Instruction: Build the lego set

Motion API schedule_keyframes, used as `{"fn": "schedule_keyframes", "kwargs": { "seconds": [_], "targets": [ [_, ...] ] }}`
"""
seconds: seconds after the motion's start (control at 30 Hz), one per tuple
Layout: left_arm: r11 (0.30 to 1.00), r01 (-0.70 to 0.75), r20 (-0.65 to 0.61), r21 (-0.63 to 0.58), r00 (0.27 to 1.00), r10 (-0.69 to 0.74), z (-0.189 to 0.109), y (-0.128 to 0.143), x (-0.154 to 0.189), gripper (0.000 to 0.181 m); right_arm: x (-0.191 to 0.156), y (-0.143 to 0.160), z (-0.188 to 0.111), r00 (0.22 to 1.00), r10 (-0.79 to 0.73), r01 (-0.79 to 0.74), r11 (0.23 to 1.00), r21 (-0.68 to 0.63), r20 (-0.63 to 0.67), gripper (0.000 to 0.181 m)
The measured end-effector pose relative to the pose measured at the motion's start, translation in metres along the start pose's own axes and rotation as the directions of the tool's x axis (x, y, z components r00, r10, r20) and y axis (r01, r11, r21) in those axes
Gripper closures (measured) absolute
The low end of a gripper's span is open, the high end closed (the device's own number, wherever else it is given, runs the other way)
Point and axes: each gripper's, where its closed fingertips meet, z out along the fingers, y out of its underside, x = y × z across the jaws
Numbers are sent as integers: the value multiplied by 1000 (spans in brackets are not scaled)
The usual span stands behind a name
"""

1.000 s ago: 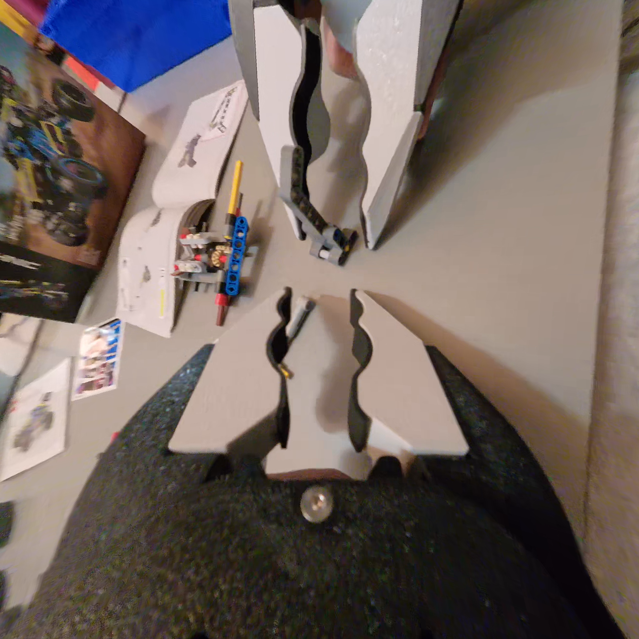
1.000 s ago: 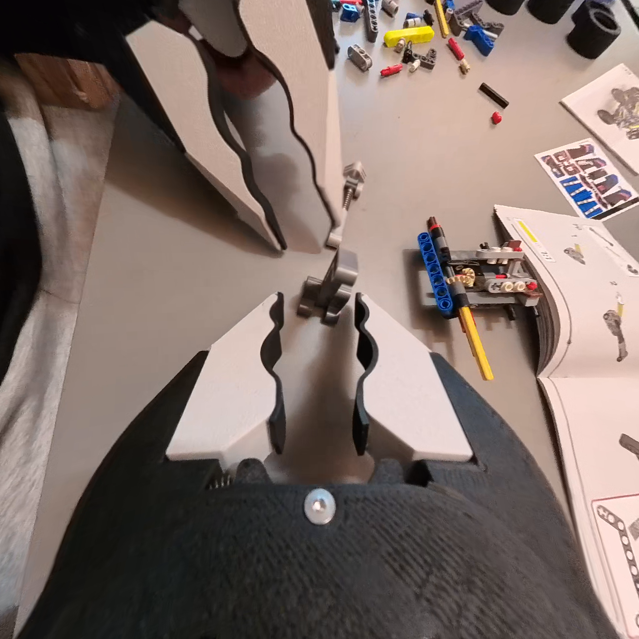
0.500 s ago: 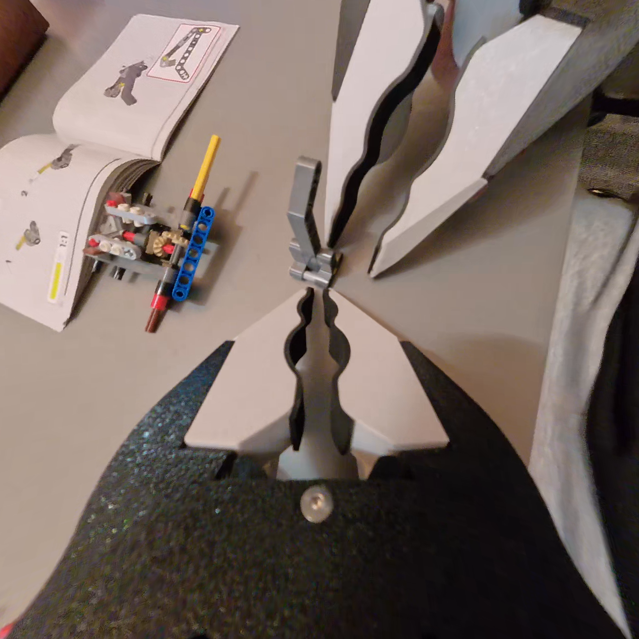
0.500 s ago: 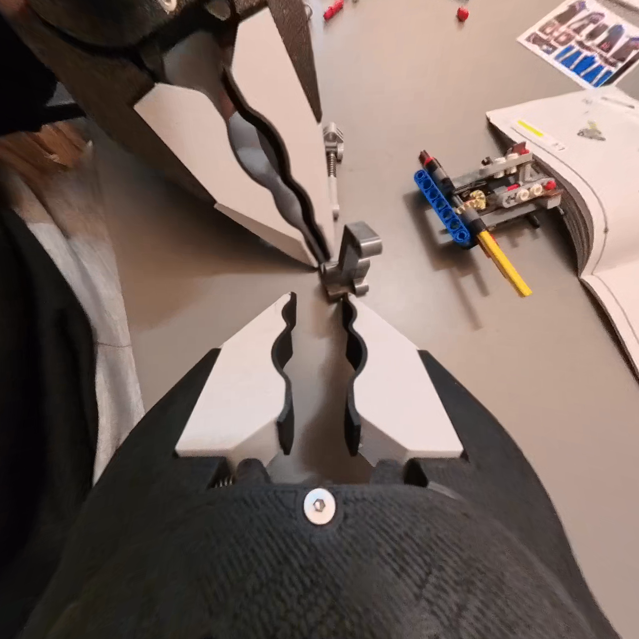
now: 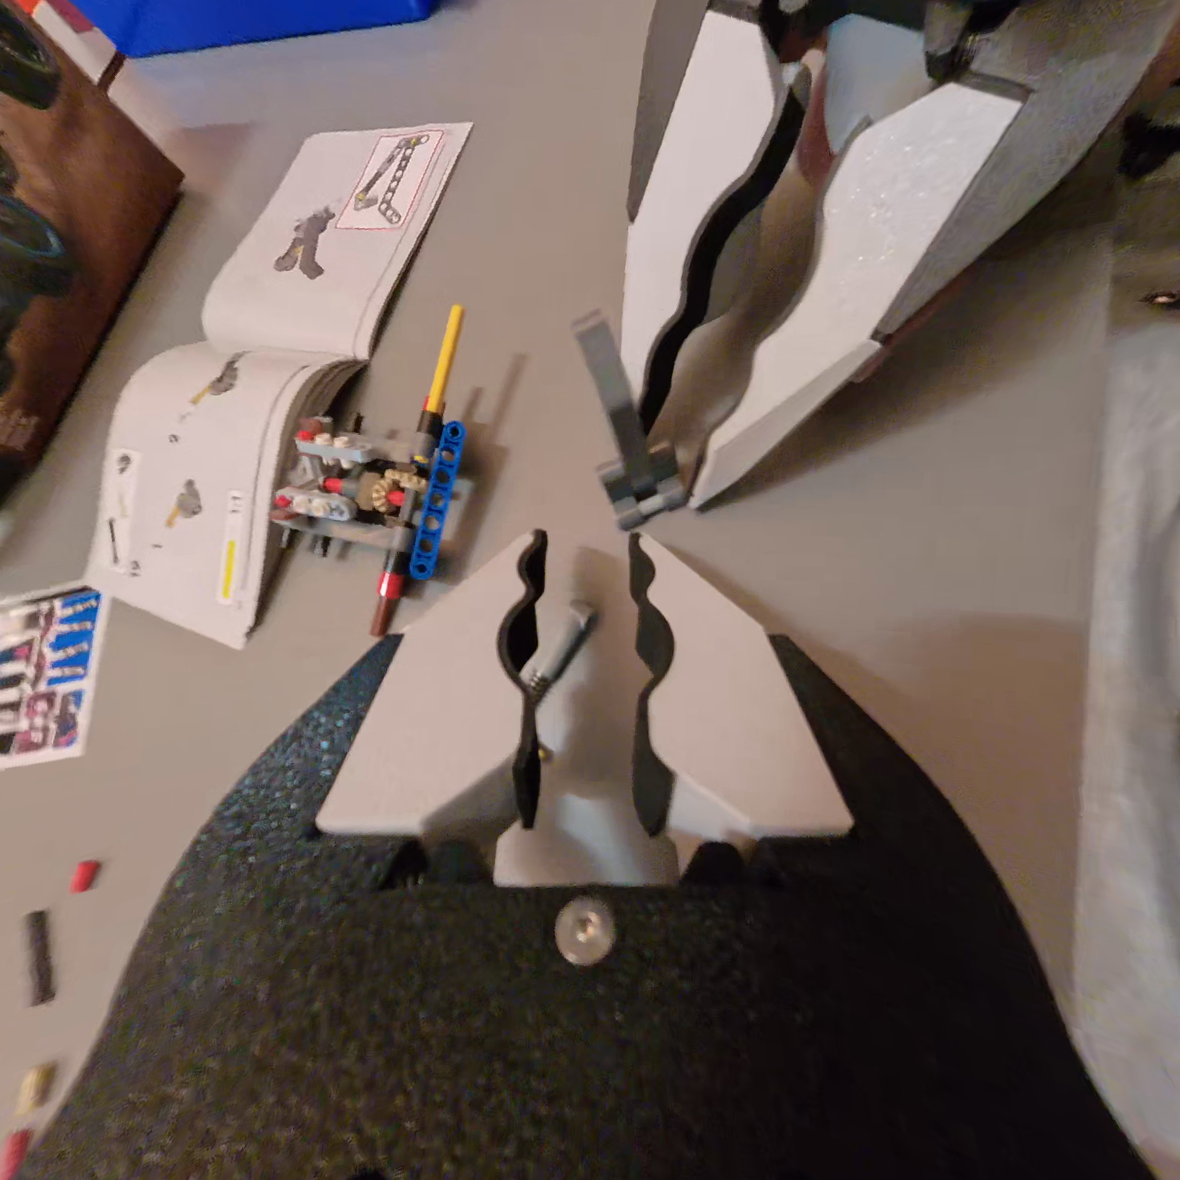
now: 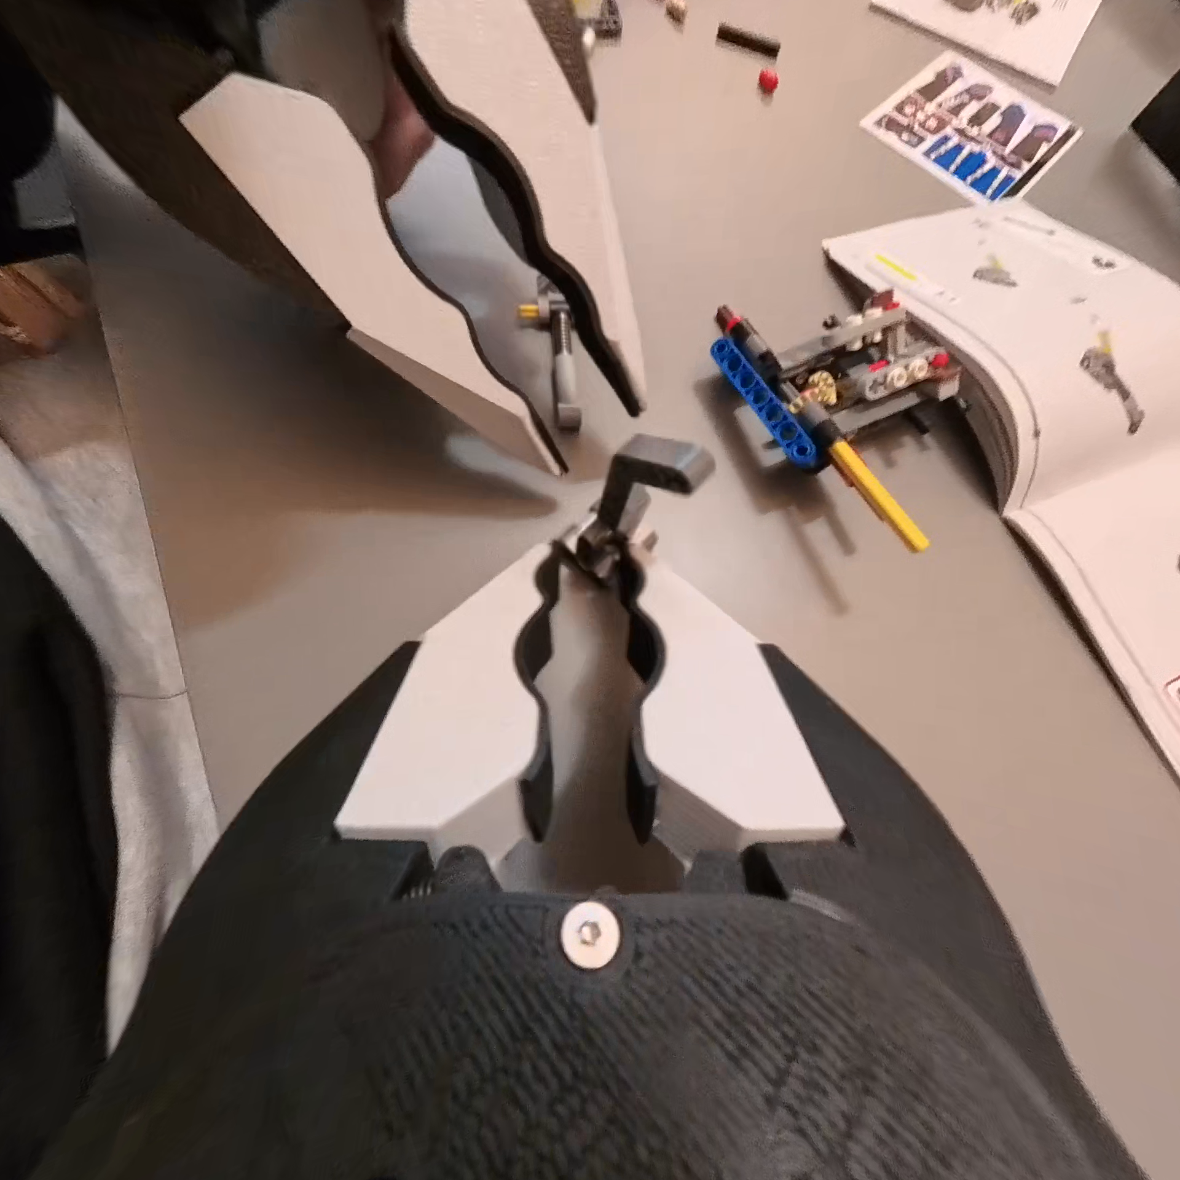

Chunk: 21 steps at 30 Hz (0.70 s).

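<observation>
Left wrist view: the left tool point(image 5: 586, 543) has sprung apart from the near-pinch of half a second ago, its tips now spread with nothing gripped, and a small grey shock-absorber piece point(image 5: 560, 645) lies on the grey worktop point(image 5: 862, 574) between them. Ahead, the bent grey lego beam assembly point(image 5: 629, 440) stands at the tips of the right tool point(image 5: 677, 498). The blue-and-yellow geared lego sub-assembly point(image 5: 396, 472) sits just beside the open instruction booklet point(image 5: 255, 396). Right wrist view: the right tool point(image 6: 597, 562) has narrowed and now pinches the bent grey beam assembly point(image 6: 632, 491) at its tips, where before it gaped beside it. No containers hold parts here.
</observation>
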Motion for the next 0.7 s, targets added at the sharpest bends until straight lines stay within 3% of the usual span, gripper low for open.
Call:
{"fn": "schedule_keyframes", "kwargs": {
  "seconds": [0.1, 0.33, 0.57, 0.7],
  "targets": [
    [999, -13, -80, 42, 997, 16, 2, -8, 4, 156, 2, 1, 0, 999, -37, 37, 999, -3, 4, 171],
    [993, -11, -269, 115, 962, 42, 6, -16, 12, 153, -16, 2, -15, 958, -70, 56, 997, 57, 278, 173],
    [955, 113, -550, 276, 833, 60, -19, -42, 38, 157, -34, -22, -42, 844, -96, -30, 974, 226, 528, 173],
    [922, 189, -620, 337, 782, 65, -27, -54, 40, 167, -37, -29, -50, 786, -94, -81, 964, 252, 611, 173]
  ]
}}
